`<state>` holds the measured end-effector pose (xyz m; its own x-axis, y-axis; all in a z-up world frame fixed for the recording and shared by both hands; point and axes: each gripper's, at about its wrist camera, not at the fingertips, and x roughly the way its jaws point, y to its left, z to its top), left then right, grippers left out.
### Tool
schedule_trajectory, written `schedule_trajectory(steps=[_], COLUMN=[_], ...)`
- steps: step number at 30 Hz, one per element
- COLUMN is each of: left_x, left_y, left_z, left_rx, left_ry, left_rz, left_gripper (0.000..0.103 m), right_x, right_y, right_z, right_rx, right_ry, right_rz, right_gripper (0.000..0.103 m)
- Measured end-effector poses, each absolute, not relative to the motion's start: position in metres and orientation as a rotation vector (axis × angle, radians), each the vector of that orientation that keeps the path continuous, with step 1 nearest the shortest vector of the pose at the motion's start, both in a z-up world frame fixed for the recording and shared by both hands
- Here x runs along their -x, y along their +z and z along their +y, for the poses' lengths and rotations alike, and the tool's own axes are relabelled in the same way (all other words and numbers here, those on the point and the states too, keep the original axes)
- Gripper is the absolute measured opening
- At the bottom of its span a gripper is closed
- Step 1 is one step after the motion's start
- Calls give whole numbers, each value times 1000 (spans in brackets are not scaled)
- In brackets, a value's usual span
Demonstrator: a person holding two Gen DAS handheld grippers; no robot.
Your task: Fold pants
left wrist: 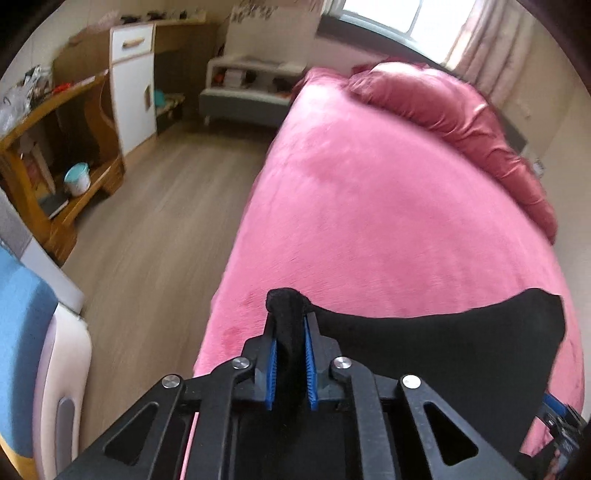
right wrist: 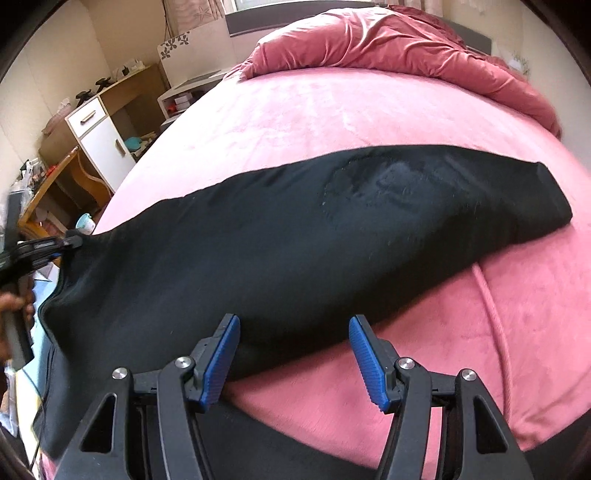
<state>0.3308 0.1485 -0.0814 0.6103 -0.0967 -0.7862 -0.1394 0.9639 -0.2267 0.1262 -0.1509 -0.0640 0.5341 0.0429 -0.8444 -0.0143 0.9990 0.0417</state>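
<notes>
Both wrist views look steeply down, close over the pink bed (left wrist: 369, 221), sharing the black pants (right wrist: 295, 240).

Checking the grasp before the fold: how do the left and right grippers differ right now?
The left gripper is shut on the black pants, a bunch of fabric pinched between its pads; the right gripper stands open, gripping nothing. The left holds the pants' end near the bed's edge; the right hovers over their near edge. Both have blue ribbed pads.

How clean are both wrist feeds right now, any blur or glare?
Left wrist: motion blur on the floor and shelves, window blown out, left gripper and black pants sharp. Right wrist: pants clear, slight smear at left edge, strong fisheye bending the bed.
</notes>
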Motion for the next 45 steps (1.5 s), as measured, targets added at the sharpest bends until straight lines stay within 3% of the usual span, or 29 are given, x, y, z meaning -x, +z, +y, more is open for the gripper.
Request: schedule_trajectory(steps=[12,21,38,40,41,42,45], left_x=[-244,-196,-121,-119,-118,-119,-124], left_y=[-13,-9,-16,-18,-19,-18,-16], left_z=[116,91,56,57,58,60,73], left_rx=[235,168,38,45,45,55,106], left_ry=[-251,-353,-501,-502,-494,-489,-449], left_rz=[730,720,753,766,769,774,785], left_gripper=[11,11,10,10,10,10,10], right_x=[-166,-230,-297,-299,-297,-293,-279], right_y=[-45,-35,-64,-65,-64,-63,-54], right_z=[-147,-132,-130,-129,-128,-131,-133], right_rx=[-59,-176,-366,-341,-332,-325,-282], right_ry=[50,104,-52,-55,-48,-42,-15], right_rz=[1012,1071,1185,1192,1191,1189,1147], right_gripper=[62,62,62,42,20,11,8])
